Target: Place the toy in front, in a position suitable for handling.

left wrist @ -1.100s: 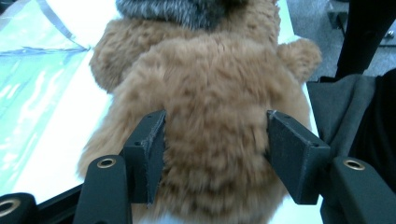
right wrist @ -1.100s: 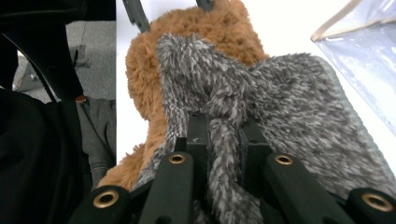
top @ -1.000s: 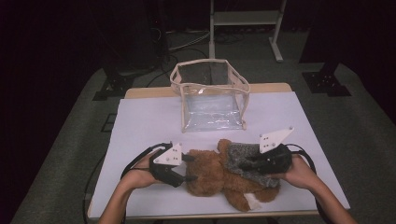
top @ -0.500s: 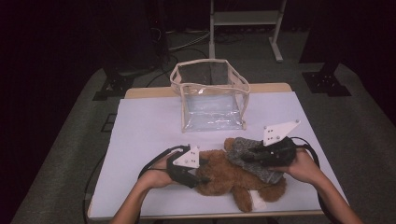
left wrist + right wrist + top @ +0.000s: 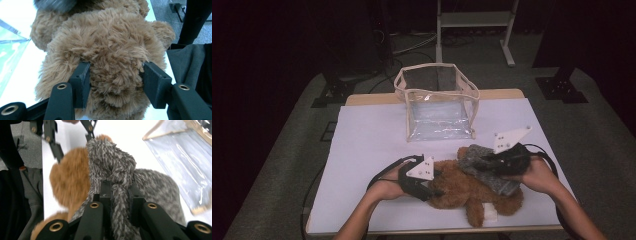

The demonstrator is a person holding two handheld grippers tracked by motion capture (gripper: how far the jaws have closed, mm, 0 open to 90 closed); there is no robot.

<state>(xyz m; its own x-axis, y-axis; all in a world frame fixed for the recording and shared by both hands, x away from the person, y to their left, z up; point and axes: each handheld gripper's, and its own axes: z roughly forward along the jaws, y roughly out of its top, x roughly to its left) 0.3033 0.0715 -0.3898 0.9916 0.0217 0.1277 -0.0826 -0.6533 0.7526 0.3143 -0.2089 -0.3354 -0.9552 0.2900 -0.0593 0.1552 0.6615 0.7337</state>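
A brown plush bear (image 5: pixel 462 192) lies at the near edge of the white table (image 5: pixel 362 145), with a grey fuzzy garment (image 5: pixel 484 167) draped over its right side. The left gripper (image 5: pixel 115 82) has been closing and now clamps a thick fold of the bear's fur between its pads, while the right gripper (image 5: pixel 117 195) pinches a bunched strip of the grey garment. Beyond them, well apart, a clear plastic bag (image 5: pixel 437 107) with beige trim stands open toward the table's far edge.

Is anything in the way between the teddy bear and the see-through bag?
Nothing visible. Bare white table lies between the teddy bear and the clear bag, whose top stands open. The grey fuzzy cloth lies on the bear.
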